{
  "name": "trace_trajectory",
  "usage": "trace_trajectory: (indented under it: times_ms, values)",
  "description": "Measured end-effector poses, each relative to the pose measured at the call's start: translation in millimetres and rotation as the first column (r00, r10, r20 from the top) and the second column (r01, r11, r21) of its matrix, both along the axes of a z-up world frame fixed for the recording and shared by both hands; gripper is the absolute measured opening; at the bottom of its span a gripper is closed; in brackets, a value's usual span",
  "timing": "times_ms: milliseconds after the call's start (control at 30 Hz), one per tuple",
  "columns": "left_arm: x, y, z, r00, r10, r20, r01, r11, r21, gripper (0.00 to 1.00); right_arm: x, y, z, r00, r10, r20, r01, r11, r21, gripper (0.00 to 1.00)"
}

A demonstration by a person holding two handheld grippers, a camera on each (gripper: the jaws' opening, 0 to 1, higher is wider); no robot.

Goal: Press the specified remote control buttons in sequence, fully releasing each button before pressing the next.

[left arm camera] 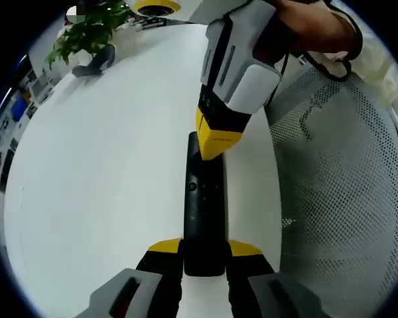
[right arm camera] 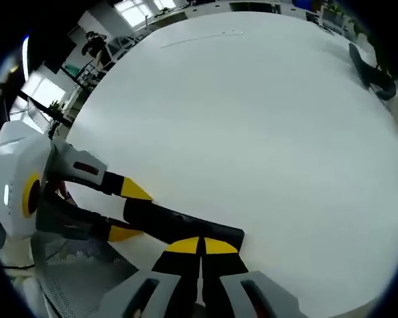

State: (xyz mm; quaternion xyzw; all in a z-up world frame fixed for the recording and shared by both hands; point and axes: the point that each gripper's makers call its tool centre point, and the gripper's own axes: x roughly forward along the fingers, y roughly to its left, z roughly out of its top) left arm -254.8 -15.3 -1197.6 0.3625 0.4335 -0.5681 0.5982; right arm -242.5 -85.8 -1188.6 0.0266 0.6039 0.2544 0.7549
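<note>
A long black remote control [left arm camera: 204, 199] lies along the white table [left arm camera: 106, 172], its near end clamped between the yellow-tipped jaws of my left gripper [left arm camera: 204, 249]. My right gripper [left arm camera: 216, 140] comes down from the upper right with its jaws shut together, their yellow tips resting on the remote's far part above a round button. In the right gripper view, the right gripper [right arm camera: 200, 246] meets the top of the remote [right arm camera: 172, 225] with shut tips, while the left gripper [right arm camera: 129, 212] grips the remote's end from the left.
A white mesh chair [left arm camera: 345, 179] stands close beside the table's right edge. A potted plant [left arm camera: 86, 30] and a dark curved object [left arm camera: 96, 61] sit at the far corner. A person's hand [left arm camera: 312, 26] holds the right gripper. White tabletop [right arm camera: 252, 112] stretches ahead.
</note>
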Motion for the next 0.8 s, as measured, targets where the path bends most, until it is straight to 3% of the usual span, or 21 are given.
trace_trajectory:
  times_ms: [467,800]
  values:
    - [-0.5,0.5,0.2,1.0,0.003,0.002,-0.003,1.0,0.003,0.24,-0.1,1.4,0.0,0.999,0.023,0.03,-0.022,0.999,-0.026,0.0]
    - [-0.9,0.5,0.3,1.0,0.004,0.008,-0.004,1.0,0.002,0.24,0.1,1.3,0.6,1.0,0.009,0.014,-0.009,1.0,-0.012,0.0]
